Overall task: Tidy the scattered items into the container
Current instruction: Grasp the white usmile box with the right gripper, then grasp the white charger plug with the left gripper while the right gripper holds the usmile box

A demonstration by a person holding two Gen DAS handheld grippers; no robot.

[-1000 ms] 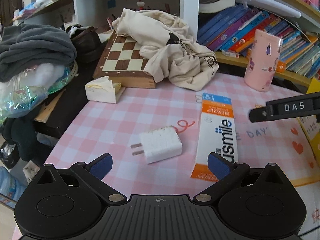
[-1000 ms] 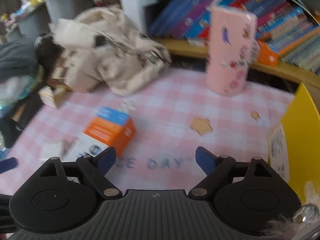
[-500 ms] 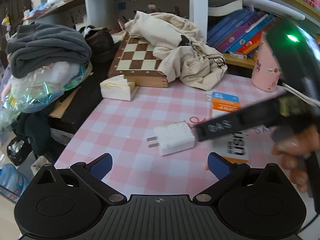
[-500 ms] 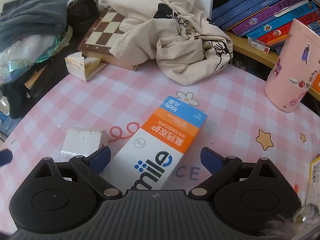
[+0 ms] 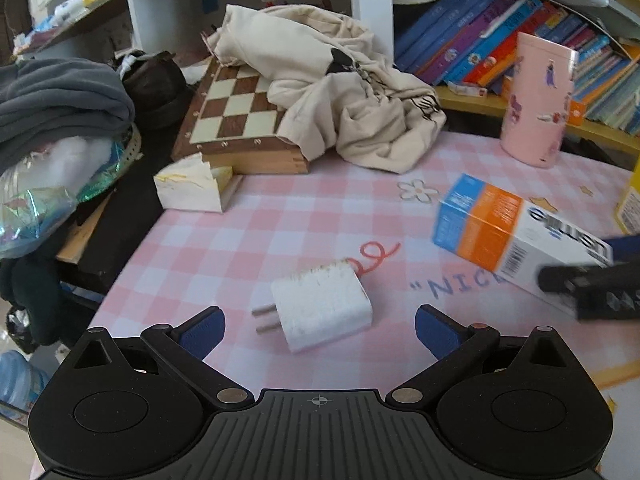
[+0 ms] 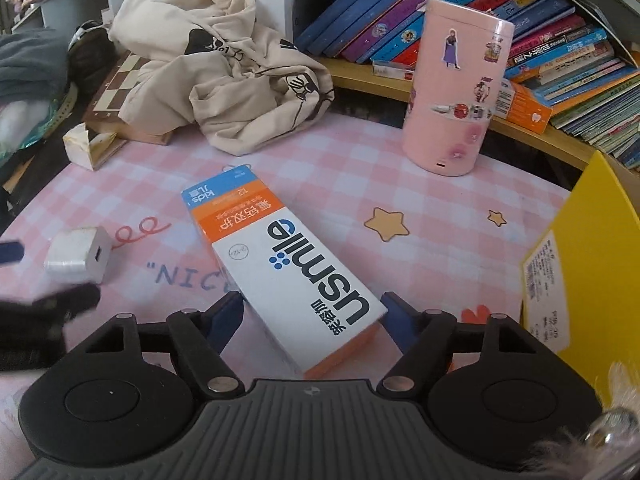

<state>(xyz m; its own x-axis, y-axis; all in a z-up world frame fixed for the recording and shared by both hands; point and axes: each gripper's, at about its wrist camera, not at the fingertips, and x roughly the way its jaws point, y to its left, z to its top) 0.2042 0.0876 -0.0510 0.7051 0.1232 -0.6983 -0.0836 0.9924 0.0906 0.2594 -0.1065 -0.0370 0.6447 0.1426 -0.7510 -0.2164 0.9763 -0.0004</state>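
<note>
A: Item one?
B: Toothpaste box (image 6: 280, 264), white, orange and blue, near end between the right gripper (image 6: 310, 316) pads; jaws just closing, both pads against its sides, far end tilted up off the pink checked tablecloth (image 6: 360, 184).
A: Item two?
B: White charger plug (image 5: 320, 304), flat on the cloth, ahead of the left gripper (image 5: 318, 330), whose jaws stand wide apart.
A: Container?
B: Yellow box (image 6: 592, 264), right edge.

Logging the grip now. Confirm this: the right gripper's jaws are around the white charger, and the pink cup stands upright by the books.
Wrong object: the right wrist view shows the right gripper around the usmile box. The white charger lies apart. The pink cup stands upright by the books.
</note>
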